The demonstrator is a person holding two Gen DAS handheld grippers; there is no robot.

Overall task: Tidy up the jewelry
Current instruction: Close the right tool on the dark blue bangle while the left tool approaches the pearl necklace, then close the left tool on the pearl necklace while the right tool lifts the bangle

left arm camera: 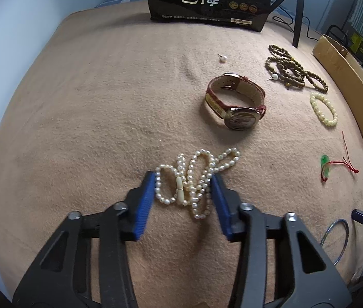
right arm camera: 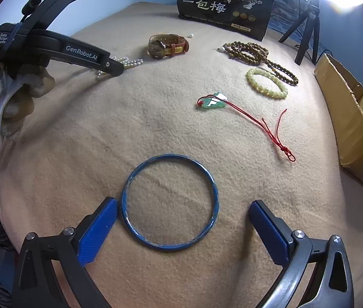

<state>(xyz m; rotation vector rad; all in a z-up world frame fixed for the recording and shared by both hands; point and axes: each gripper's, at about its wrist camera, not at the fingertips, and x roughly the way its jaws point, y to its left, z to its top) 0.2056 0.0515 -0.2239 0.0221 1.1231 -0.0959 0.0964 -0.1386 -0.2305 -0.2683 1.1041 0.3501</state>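
A heap of white pearl necklace [left arm camera: 196,177] lies on the tan blanket [left arm camera: 91,107] between the blue pads of my left gripper [left arm camera: 184,177]. Both pads touch its outer loops, so the gripper is shut on it. In the right wrist view that same left gripper [right arm camera: 78,54] reaches in from the left over the pearl necklace [right arm camera: 130,63], a hand holding it. A thin blue bangle [right arm camera: 127,179] lies flat between the fingers of my right gripper [right arm camera: 183,201], which stands open. Its left pad is close to the bangle's rim and its right pad is well apart.
On the blanket lie a red-strapped watch [left arm camera: 240,120], a long string of brown beads [left arm camera: 289,69], a pale yellow bead bracelet [left arm camera: 317,110], a green pendant on red cord [right arm camera: 213,101] and a pearl earring [left arm camera: 223,59]. A cardboard box [right arm camera: 353,118] lines the right edge; a black bag [right arm camera: 225,7] and tripod [right arm camera: 309,25] stand behind.
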